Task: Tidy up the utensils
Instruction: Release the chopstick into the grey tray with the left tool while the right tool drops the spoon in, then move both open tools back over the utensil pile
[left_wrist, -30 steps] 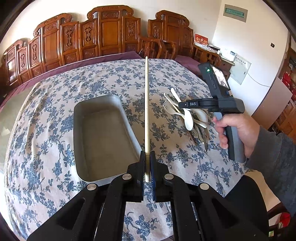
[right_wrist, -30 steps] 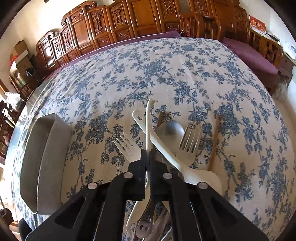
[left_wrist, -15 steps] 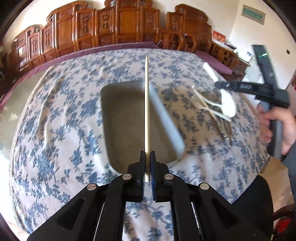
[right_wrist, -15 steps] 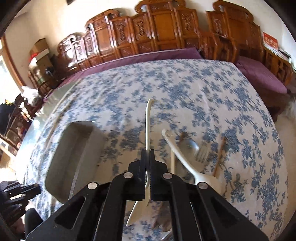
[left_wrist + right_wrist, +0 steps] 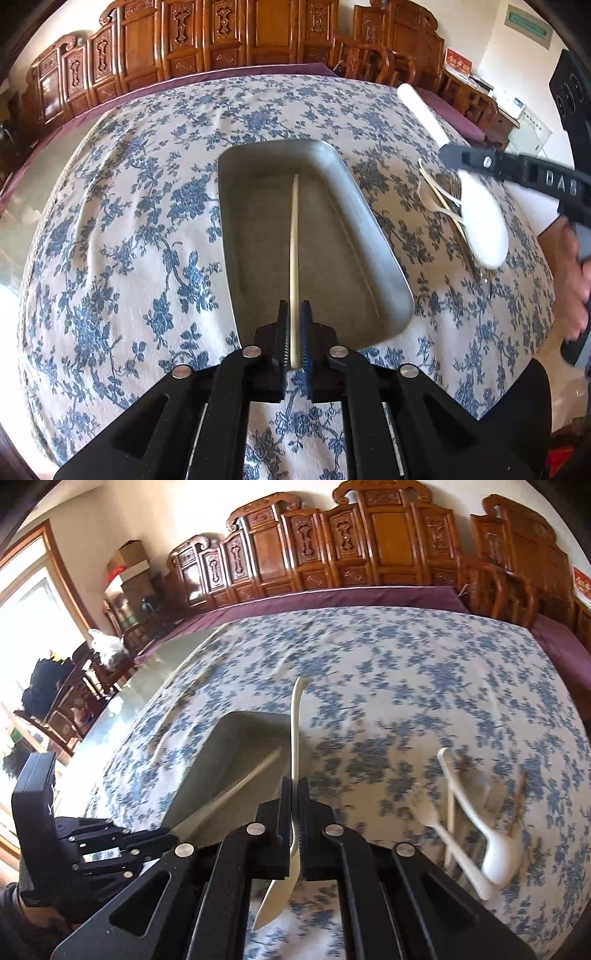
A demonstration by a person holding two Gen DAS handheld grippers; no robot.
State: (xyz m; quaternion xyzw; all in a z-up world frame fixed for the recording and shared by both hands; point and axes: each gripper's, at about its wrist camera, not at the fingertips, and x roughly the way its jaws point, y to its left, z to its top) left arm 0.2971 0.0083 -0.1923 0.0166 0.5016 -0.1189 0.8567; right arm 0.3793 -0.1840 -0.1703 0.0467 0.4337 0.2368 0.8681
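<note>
My left gripper [image 5: 294, 338] is shut on a pale chopstick [image 5: 294, 243] that points into the grey metal tray [image 5: 373, 240] on the flowered cloth. My right gripper [image 5: 295, 812] is shut on a white plastic spoon [image 5: 294, 731] held in the air just right of the tray [image 5: 207, 760]; the spoon also shows in the left wrist view [image 5: 480, 218]. The left gripper and chopstick show in the right wrist view [image 5: 236, 786]. A pile of white spoons, forks and chopsticks [image 5: 469, 812] lies to the right.
The round table has a blue flowered cloth [image 5: 129, 221] over a purple undercloth. Carved wooden chairs [image 5: 332, 554] line the far side. The utensil pile also shows right of the tray in the left wrist view [image 5: 439, 195].
My left gripper has swung the chopstick over the tray and lowered its tip inside. My right gripper has lifted the white spoon off the pile and carried it left toward the tray.
</note>
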